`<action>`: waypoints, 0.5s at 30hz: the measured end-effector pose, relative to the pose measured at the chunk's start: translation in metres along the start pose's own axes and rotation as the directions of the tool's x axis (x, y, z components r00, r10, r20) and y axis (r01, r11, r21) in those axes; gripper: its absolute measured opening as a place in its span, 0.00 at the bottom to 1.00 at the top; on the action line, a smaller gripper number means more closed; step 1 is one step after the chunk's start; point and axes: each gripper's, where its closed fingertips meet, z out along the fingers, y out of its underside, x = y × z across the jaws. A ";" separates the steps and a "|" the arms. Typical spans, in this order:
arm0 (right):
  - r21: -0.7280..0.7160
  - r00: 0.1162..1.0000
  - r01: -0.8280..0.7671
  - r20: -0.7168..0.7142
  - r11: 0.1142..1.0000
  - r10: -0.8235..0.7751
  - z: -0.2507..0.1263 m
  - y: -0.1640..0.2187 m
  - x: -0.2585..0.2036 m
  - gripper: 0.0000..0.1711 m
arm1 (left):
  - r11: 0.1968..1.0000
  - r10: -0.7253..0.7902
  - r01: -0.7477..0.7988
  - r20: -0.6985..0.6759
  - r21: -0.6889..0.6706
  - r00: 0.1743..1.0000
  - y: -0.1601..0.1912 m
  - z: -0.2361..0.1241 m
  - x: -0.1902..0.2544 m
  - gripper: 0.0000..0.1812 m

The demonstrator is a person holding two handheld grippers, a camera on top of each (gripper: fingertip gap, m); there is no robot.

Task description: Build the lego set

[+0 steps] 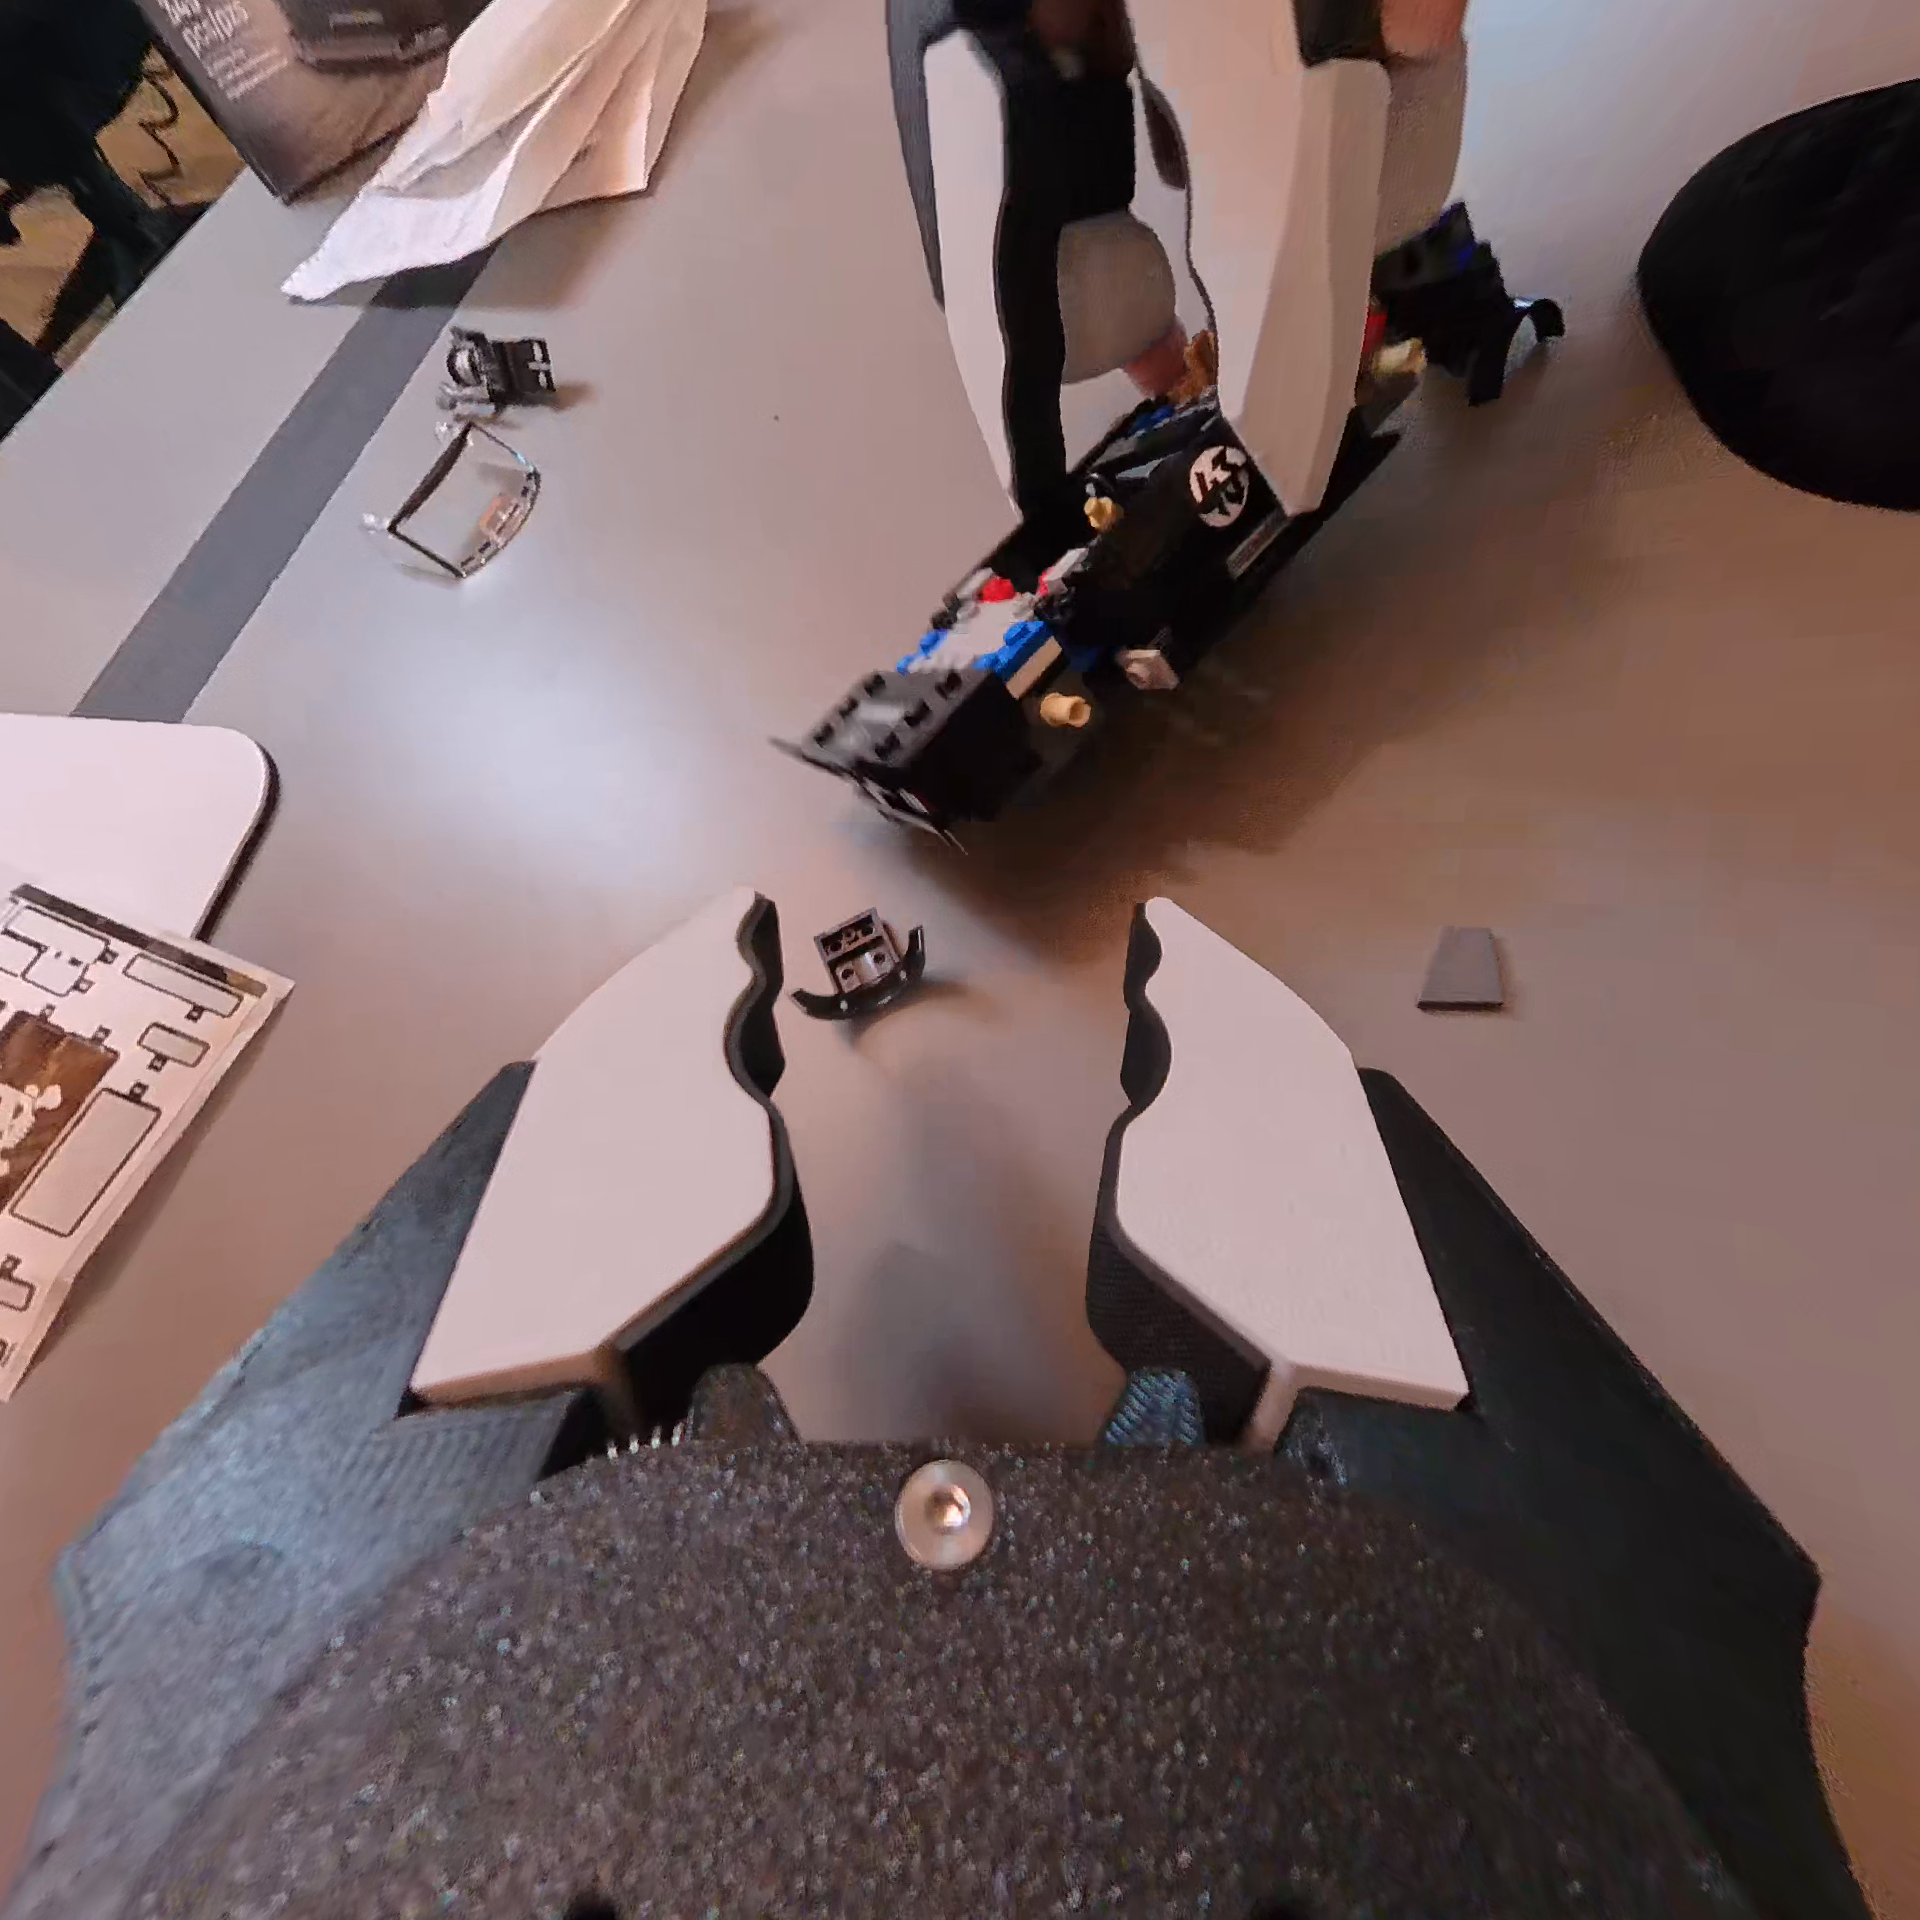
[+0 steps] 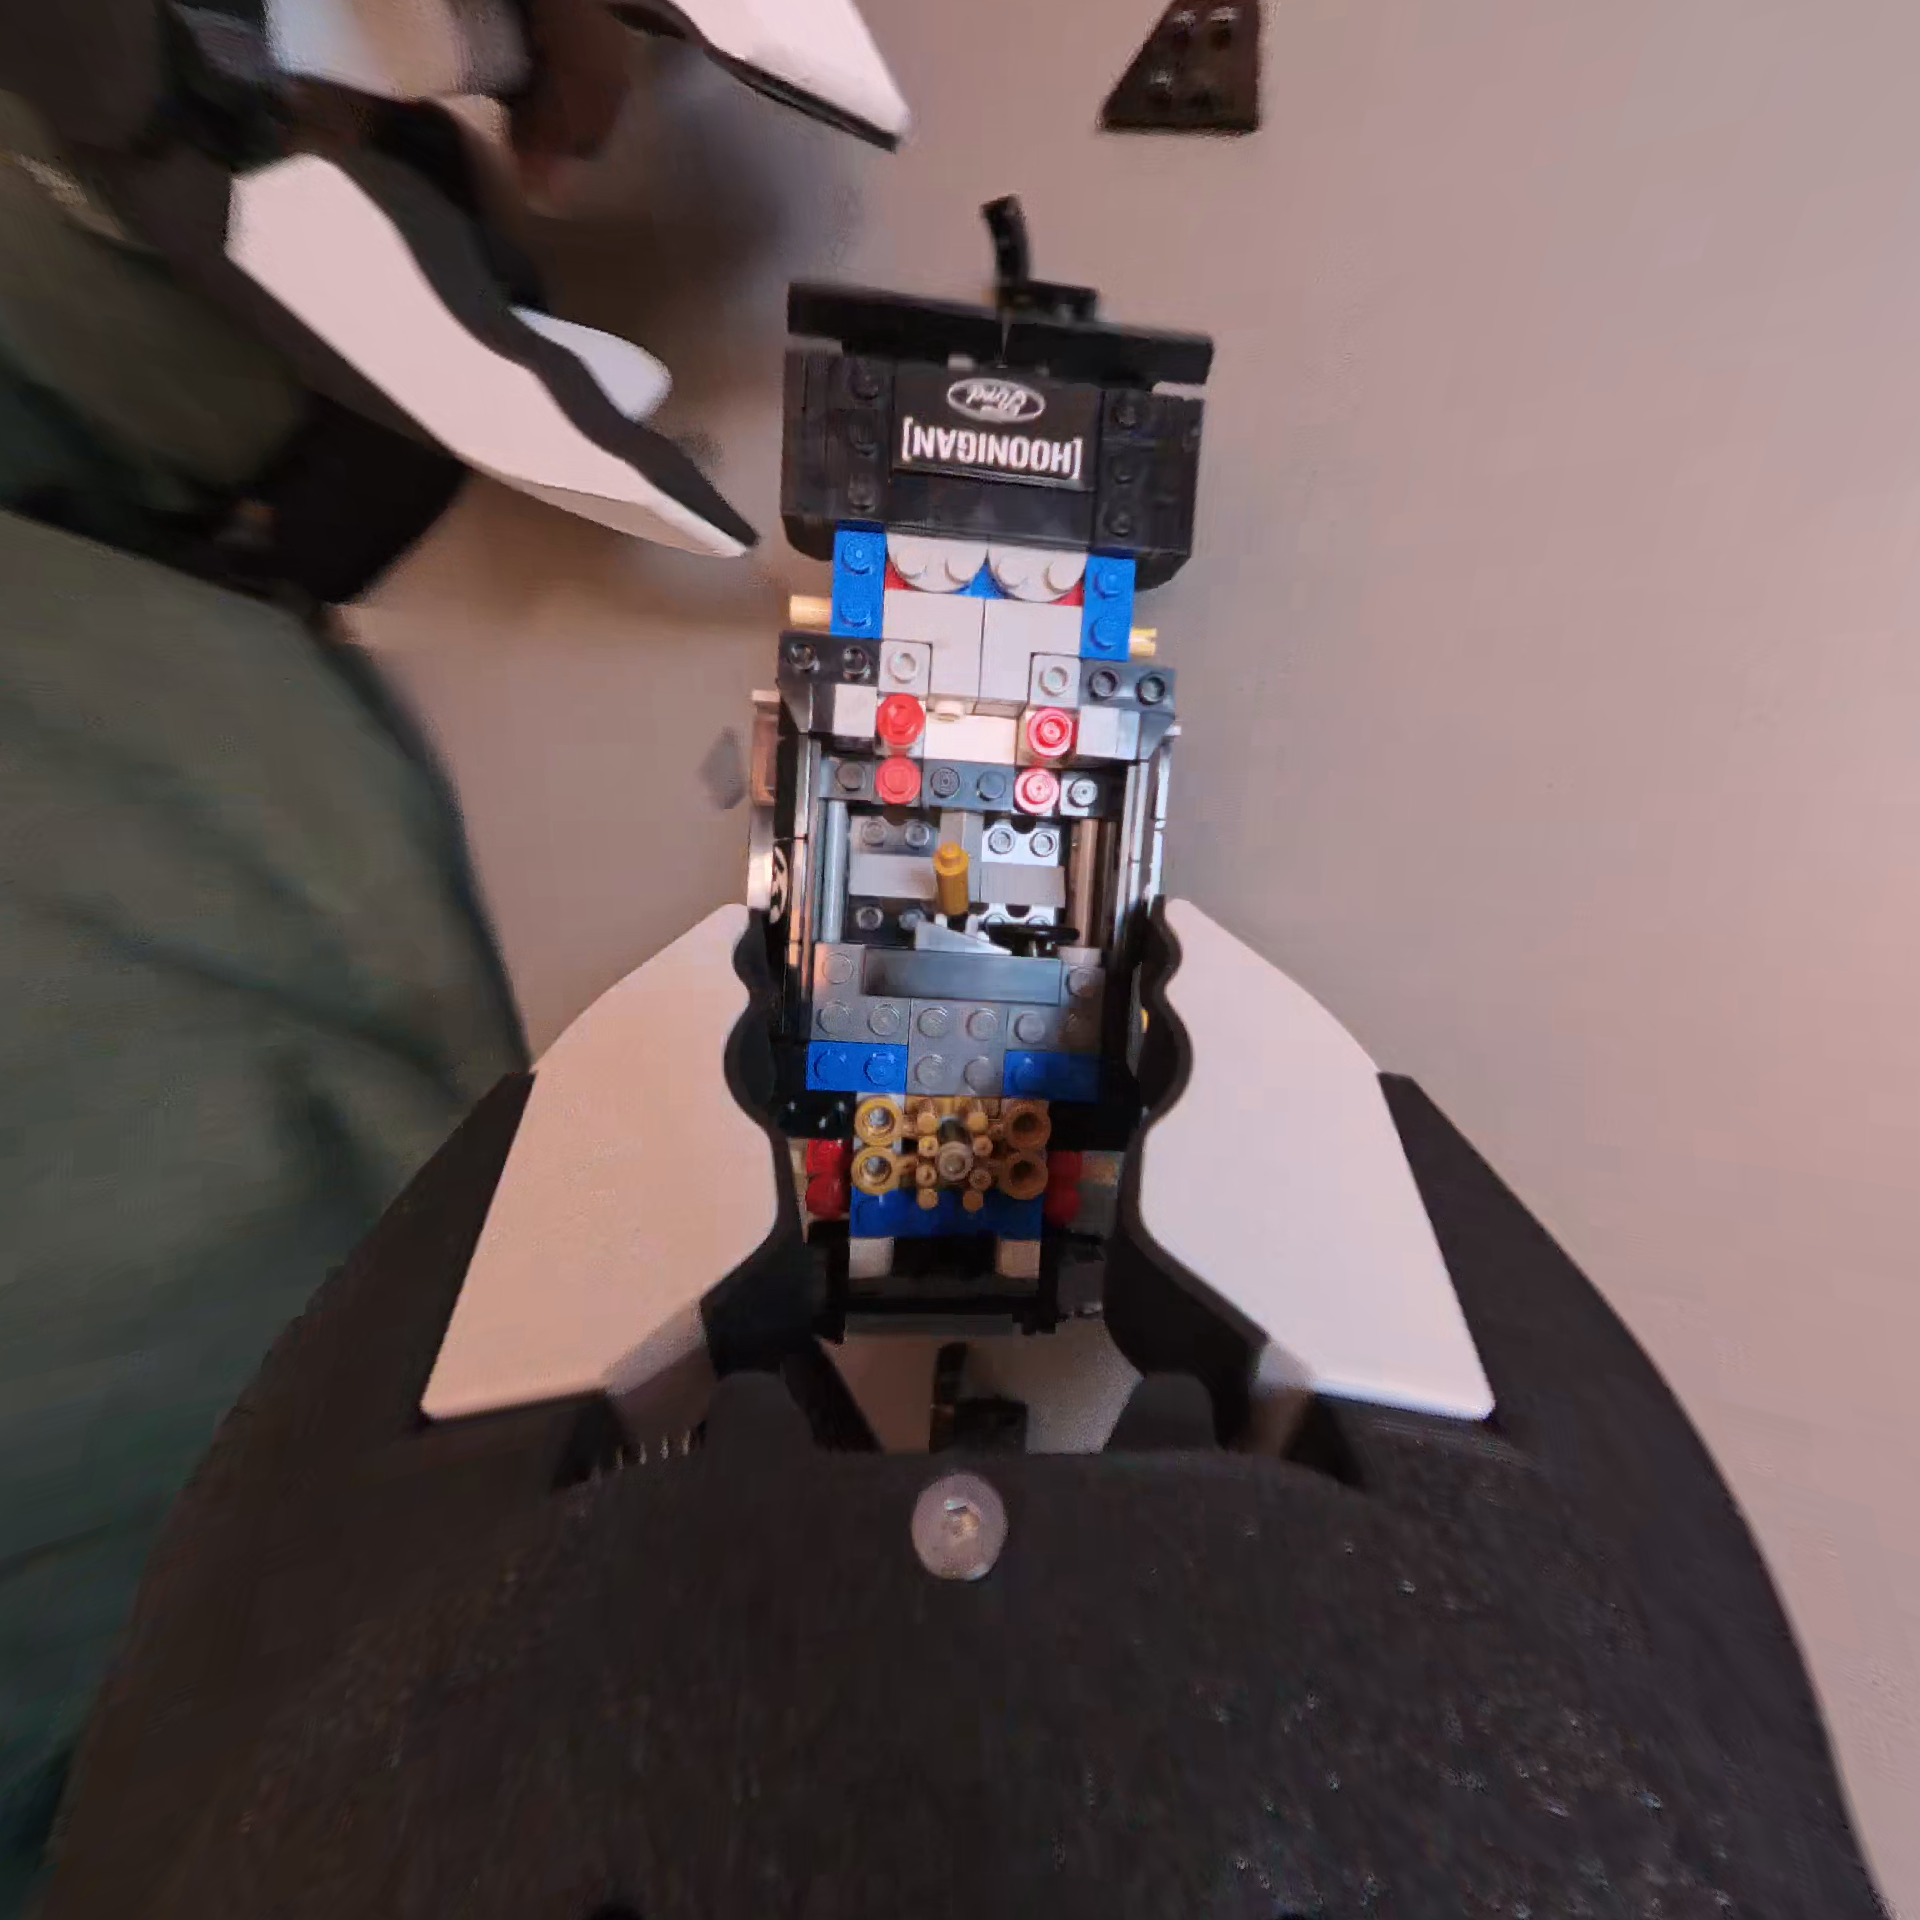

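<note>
The lego car (image 2: 977,727) is a black body with blue, grey, red and gold bricks and lies flat on the grey table (image 1: 675,644). My right gripper (image 2: 956,935) is shut on its rear half, one finger on each side. In the left wrist view the car (image 1: 1070,613) lies ahead and to the right, with the right gripper (image 1: 1164,488) over its far end. My left gripper (image 1: 951,914) is open and empty, low over the table. A small black lego piece (image 1: 862,966) lies just inside its left fingertip.
A grey wedge tile (image 1: 1463,968) lies right of the left gripper. A clear windshield piece (image 1: 468,499) and a small black part (image 1: 499,364) lie far left. A printed sheet (image 1: 104,1091), a white bag (image 1: 520,135) and a dark wedge plate (image 2: 1184,73) are also on the table. From my left tips it is roughly 4 cm to the small black lego piece (image 1: 862,966); from my right, 11 cm.
</note>
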 end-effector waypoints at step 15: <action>-0.066 0.897 -0.047 0.436 0.997 0.071 0.013 0.012 -0.051 0.40 | 0.958 0.236 -0.209 -0.125 0.198 0.964 -0.024 0.001 0.046 0.24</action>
